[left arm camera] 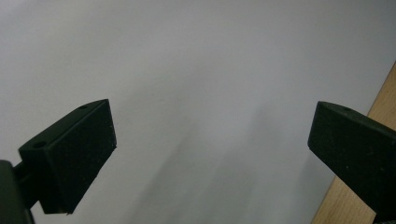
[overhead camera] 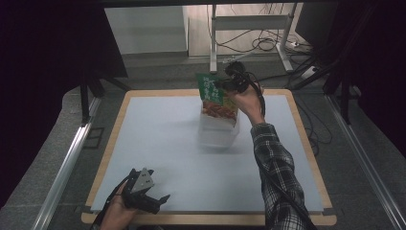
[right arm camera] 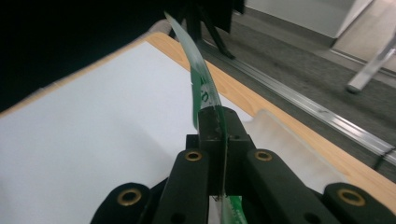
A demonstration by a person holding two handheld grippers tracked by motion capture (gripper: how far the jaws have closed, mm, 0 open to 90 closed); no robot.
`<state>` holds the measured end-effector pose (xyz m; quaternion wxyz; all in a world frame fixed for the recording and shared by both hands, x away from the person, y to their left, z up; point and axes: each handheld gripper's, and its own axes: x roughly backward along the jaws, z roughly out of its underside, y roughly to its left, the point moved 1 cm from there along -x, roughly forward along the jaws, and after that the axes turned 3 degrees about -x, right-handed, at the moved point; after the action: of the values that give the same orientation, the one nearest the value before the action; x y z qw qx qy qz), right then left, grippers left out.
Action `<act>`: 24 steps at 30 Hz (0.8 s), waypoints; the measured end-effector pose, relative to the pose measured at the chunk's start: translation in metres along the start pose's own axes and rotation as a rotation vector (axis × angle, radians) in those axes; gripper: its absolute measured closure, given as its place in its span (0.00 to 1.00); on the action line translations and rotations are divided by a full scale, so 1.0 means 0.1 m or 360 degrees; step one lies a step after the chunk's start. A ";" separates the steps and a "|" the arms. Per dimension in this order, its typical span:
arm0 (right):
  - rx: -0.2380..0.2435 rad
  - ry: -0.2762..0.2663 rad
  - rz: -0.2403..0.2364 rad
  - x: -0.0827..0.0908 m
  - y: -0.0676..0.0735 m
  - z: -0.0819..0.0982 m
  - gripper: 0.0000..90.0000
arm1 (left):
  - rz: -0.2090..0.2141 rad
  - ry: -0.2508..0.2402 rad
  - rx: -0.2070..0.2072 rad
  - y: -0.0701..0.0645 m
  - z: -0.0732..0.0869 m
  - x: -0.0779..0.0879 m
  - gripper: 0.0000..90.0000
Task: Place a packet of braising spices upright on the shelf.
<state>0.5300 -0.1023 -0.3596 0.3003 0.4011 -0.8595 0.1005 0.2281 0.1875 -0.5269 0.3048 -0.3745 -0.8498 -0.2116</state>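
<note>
My right gripper (overhead camera: 229, 82) has its fingers (right arm camera: 212, 122) clamped tight on the top edge of the green snack packet (overhead camera: 216, 97) — the packet hangs below them, over the clear plastic container (overhead camera: 218, 130) on the counter (overhead camera: 158, 143); my left gripper (overhead camera: 152, 200) sits near the counter's edge, fingers (left arm camera: 74, 154) wide apart, nothing between them

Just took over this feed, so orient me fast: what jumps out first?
The green snack packet stands out, pinched at its top edge in the shut right claw above a clear plastic container at the table's far middle. The left claw rests open at the near left edge.
</note>
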 end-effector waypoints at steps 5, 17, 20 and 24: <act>0.0041 0.0011 0.0032 -0.04 0.06 -0.04 0.91 | -0.0002 -0.0003 0.0004 0.00 0.00 0.00 0.01; 0.0100 0.0044 0.0109 -0.01 0.09 -0.03 0.62 | -0.0001 0.0002 0.0001 0.00 0.00 -0.01 0.01; 0.0118 0.0048 0.0113 0.01 0.12 -0.03 0.55 | 0.0000 0.0005 -0.0002 0.00 0.00 -0.01 0.01; 0.0126 0.0049 0.0116 0.02 0.16 -0.02 0.45 | 0.0001 0.0006 -0.0002 -0.01 0.00 -0.01 0.01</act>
<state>0.5181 -0.0925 -0.3557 0.2936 0.3795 -0.8642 0.1516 0.2280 0.1868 -0.5281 0.3063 -0.3744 -0.8489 -0.2129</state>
